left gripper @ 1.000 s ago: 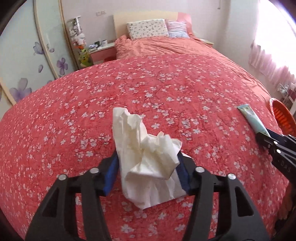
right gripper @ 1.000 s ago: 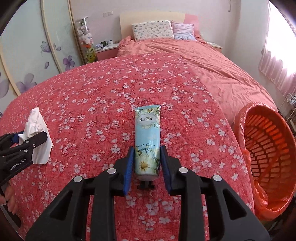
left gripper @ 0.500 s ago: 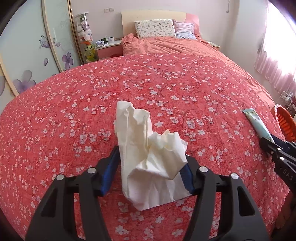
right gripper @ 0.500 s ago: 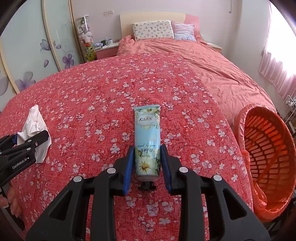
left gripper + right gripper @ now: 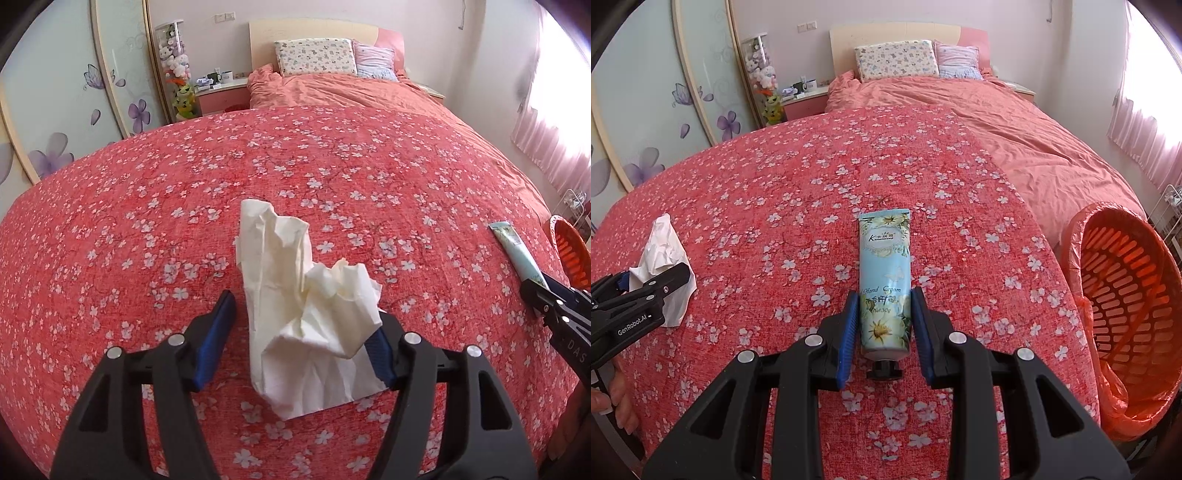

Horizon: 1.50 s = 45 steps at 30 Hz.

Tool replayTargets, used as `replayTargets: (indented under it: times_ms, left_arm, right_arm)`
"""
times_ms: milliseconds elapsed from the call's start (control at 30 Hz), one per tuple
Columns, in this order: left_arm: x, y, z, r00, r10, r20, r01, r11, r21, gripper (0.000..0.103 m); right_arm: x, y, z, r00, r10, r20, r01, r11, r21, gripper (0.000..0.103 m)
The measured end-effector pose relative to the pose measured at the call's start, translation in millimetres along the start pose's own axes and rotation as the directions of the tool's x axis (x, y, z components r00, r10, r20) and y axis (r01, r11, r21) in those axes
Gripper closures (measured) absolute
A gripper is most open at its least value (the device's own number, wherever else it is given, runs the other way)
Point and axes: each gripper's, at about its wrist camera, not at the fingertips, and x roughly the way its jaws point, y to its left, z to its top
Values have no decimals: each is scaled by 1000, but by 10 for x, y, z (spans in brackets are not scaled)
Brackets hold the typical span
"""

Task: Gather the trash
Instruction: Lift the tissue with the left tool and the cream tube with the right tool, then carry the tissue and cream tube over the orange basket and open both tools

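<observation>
A crumpled white tissue [image 5: 303, 306] lies on the red flowered bedspread between the fingers of my left gripper [image 5: 304, 325]. The jaws stand apart, with a gap showing at the left pad. The tissue also shows in the right wrist view [image 5: 663, 258]. A light blue hand cream tube [image 5: 886, 280] lies on the bedspread, cap toward me, between the fingers of my right gripper [image 5: 884, 314], whose pads sit close beside it with thin gaps. The tube also shows in the left wrist view [image 5: 517, 251].
An orange slatted trash basket [image 5: 1126, 295] with an orange liner stands at the bed's right edge. Pillows [image 5: 897, 59] and a plain coral duvet lie at the far end. A wardrobe with flower doors [image 5: 55, 110] and a nightstand are at the left.
My left gripper's jaws have opened away from the tissue, which now rests lower on the bedspread. My right gripper's pads have loosened slightly around the tube.
</observation>
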Motion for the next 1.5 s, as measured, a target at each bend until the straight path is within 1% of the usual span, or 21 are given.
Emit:
replayTargets:
  times_ms: [33,67,100,133,200,233,333,433,600,733,900,1033,1100,1233,1333,1367,1500]
  left_arm:
    - [-5,5,-4,1000,2,0,-2,1000,1,38]
    - [-6,0,-1,1000,-1,2,1,1000,3,40]
    - [-21,-10,8,1000,-7,6,7,1000,4,50]
    - [-39,-9,2,1000,-19,13,18,1000,7,57]
    - [-78,-18,-16,1000,-5,17,5,1000,21,67]
    - [-107,-4,-26,1000,-21,17,20,1000,20,68]
    - [-157,14,-41,999,-31,23,31,999,9,70]
    - [-242,-31,-47,999,-8,45,6,999,34,70]
    - [-490,-191,-52,996,23,88,-30,996,83,70]
    - [-724,-365,-90,991,37,131,-55,989,136,70]
    - [-981,-618,-76,986,12,168,-41,984,174,70]
    - [-1149,-821,-35,982,-27,186,-10,981,191,70]
    - [-1230,-957,-13,979,-58,193,19,980,199,70]
    - [-1382,-1241,27,968,-136,209,90,973,214,70]
    - [-1464,-1498,65,953,-221,207,173,959,224,70]
    - [-1487,-1602,73,945,-254,205,206,951,229,70]
    - [-1537,-2057,100,915,-353,195,297,917,267,70]
  right_arm:
    - [-1,-2,0,1000,0,0,0,1000,0,73]
    - [-1,-11,-1,1000,0,0,0,1000,-1,73]
    - [-2,-14,-1,1000,1,1,-1,1000,0,74]
    - [-2,-11,1,1000,1,1,-1,1000,-3,74]
    - [-9,-12,-9,1000,12,2,-12,1000,-15,75]
    - [-26,-28,-26,1000,23,2,-23,1000,-11,75]
    - [-127,-77,-88,998,57,22,-57,998,10,75]
    - [-267,-75,-144,996,64,56,-64,998,-1,75]
    - [-555,-83,-174,992,50,117,-49,999,-5,75]
    - [-771,-192,-161,988,37,152,-39,999,12,75]
    - [-1001,-326,-195,981,-4,195,-1,1000,23,75]
    - [-1205,-525,-230,974,-28,226,14,998,60,75]
    - [-1282,-611,-249,970,-41,241,23,997,77,75]
    - [-1436,-872,-314,959,-77,271,44,991,126,75]
    - [-1512,-1130,-361,953,-111,283,60,981,183,75]
    - [-1522,-1201,-370,952,-118,283,63,978,197,75]
    - [-1558,-1525,-418,948,-142,285,68,965,253,75]
